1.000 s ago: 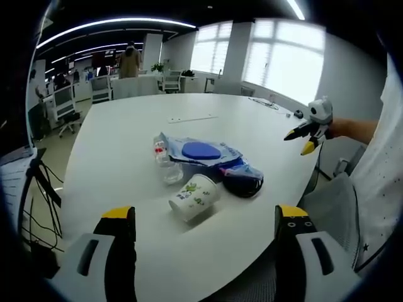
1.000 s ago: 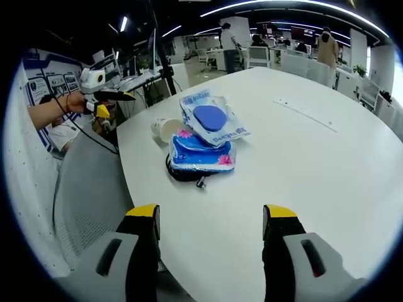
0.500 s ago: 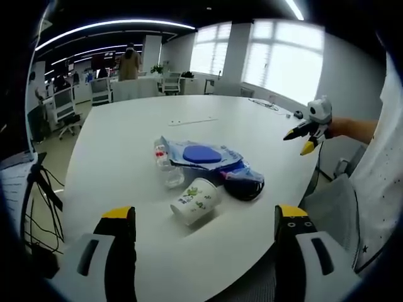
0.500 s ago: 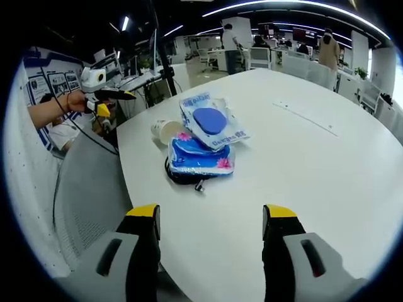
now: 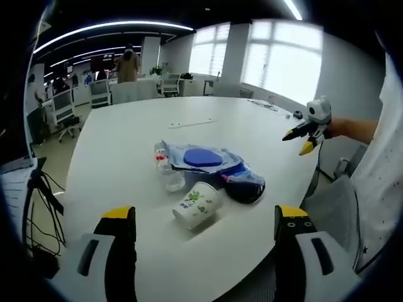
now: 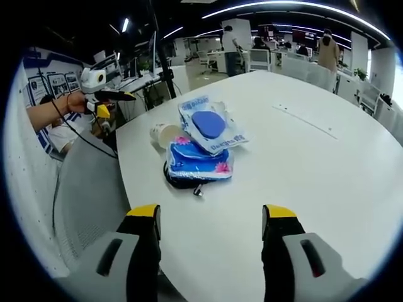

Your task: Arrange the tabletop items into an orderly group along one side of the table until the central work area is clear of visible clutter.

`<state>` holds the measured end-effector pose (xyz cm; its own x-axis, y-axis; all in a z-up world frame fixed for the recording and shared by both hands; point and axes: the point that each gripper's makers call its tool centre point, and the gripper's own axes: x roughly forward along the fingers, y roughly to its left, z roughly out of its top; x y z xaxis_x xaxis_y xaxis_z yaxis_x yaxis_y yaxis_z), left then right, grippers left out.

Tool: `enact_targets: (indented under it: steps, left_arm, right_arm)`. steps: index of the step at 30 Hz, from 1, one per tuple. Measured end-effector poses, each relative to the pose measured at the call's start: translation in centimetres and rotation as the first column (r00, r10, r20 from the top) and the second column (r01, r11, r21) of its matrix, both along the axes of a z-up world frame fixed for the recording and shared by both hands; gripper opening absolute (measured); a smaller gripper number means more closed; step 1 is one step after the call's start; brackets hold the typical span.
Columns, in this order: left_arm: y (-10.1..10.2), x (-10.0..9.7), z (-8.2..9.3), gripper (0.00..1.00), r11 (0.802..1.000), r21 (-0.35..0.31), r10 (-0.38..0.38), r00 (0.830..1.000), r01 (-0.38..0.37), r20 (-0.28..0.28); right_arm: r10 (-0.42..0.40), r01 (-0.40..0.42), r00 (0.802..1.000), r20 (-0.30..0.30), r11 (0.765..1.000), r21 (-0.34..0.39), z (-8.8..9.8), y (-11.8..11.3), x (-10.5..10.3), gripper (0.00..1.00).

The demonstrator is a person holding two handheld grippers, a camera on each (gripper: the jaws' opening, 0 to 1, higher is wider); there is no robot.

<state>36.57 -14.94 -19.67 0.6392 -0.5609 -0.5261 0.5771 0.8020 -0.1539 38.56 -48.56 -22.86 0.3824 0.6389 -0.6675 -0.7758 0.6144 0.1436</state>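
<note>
Left gripper view: left gripper [image 5: 206,220] hovering near the table edge, jaws spread wide, nothing between them. Past it, on the white table [image 5: 113,138], a paper cup [image 5: 198,205] with green print is lying on its side, mouth toward the camera. Just beyond the cup, a clear plastic bottle [image 5: 166,168] is lying to the left, and a black pouch [image 5: 245,189] is sitting to the right, all bunched close together. A plastic pack with a blue oval [image 5: 203,158] is resting on top of the cluster, farther back. At far right the right gripper [image 5: 301,139] is hanging off the table edge, jaws apart, empty.

Right gripper view: right gripper [image 6: 210,220] also wide open and empty, hovering over the near table edge. Ahead, the blue packet [image 6: 198,160] is lying over the black pouch [image 6: 179,181], the pack with the blue oval [image 6: 208,124] leaning on top behind it, the paper cup [image 6: 163,133] to the left. Left gripper [image 6: 104,99] showing at far left, off the table [image 6: 327,176], held by a hand [image 6: 74,101].
</note>
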Motion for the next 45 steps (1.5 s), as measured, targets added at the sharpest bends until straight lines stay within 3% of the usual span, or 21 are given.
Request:
enact_targets:
  steps: [16,45]
  left_arm:
    - [-0.3,1.6,0.7,0.93,1.000,-0.001,-0.009,1.000,0.009,0.017]
    - [-1.4,5.4,1.5,0.92,1.000,-0.021,-0.019,0.998,0.020,0.056]
  right_arm:
    - [-0.029,0.029,0.999,0.014,0.999,0.025,0.7,0.4,1.6,0.62]
    - [-0.058,0.055,0.998,0.035,0.994,0.097,1.5,3.7,5.6,0.58]
